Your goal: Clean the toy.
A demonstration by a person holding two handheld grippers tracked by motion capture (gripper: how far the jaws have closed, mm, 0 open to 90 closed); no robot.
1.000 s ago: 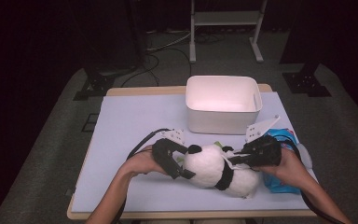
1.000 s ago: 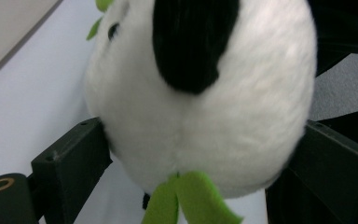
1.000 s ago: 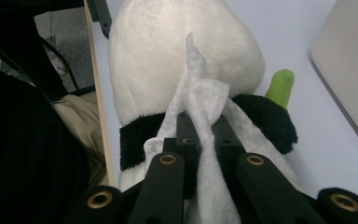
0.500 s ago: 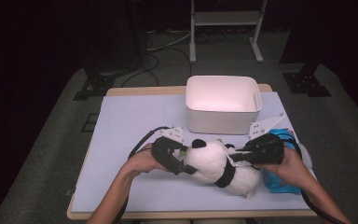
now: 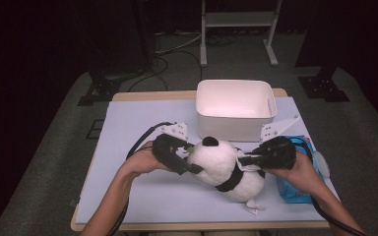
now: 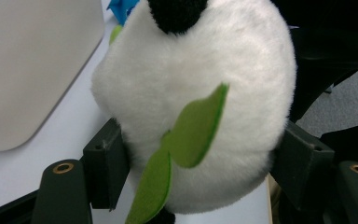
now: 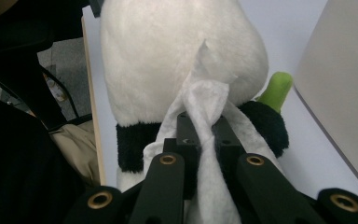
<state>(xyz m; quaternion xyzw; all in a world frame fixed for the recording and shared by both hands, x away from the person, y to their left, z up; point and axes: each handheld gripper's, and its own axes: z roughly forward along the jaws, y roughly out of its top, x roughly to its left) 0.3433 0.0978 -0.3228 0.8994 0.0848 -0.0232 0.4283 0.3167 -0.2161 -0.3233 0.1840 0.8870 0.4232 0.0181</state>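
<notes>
Hiding the panda's [image 5: 226, 169] face, fur is blocking both gripper views. Panda is lying on bench [image 5: 142, 118], head toward left gripper [image 5: 186, 156], w/ jaws just closing on its head. Right gripper [image 5: 246, 161] is clenching a white wipe [image 7: 205, 116] vs. panda's back.

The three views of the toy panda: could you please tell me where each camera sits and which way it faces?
High view: above the near edge of the table, facing forward and down; both forearms, left gripper, right gripper.
Left gripper view: on that gripper, facing the toy panda clamped between its jaws.
Right gripper view: on that gripper, facing the wipe it pinches against the panda.
All three share the panda and the tub.
</notes>
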